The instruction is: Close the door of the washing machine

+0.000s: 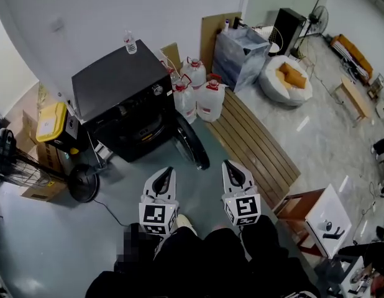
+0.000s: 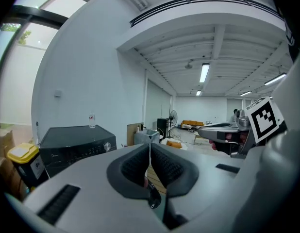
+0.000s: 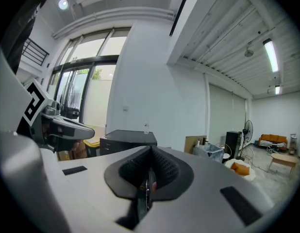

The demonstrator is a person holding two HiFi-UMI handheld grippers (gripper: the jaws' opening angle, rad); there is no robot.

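The black front-loading washing machine (image 1: 117, 89) stands against the wall at upper left. Its round door (image 1: 193, 144) hangs open, swung out to the right over the floor. A small water bottle (image 1: 130, 42) stands on its lid. My left gripper (image 1: 167, 172) and right gripper (image 1: 230, 166) are side by side below the machine, both pointing toward it and some way short of the door. Each has its jaws shut with nothing between them. The machine also shows in the left gripper view (image 2: 77, 147) and in the right gripper view (image 3: 128, 137), beyond the shut pads (image 2: 157, 161).
Large water jugs (image 1: 201, 95) stand right of the machine. A slatted wooden platform (image 1: 257, 144) runs along the right of the door. A floor fan (image 1: 21, 166) and a yellow box (image 1: 50, 121) are on the left. A cable (image 1: 111, 210) lies on the floor.
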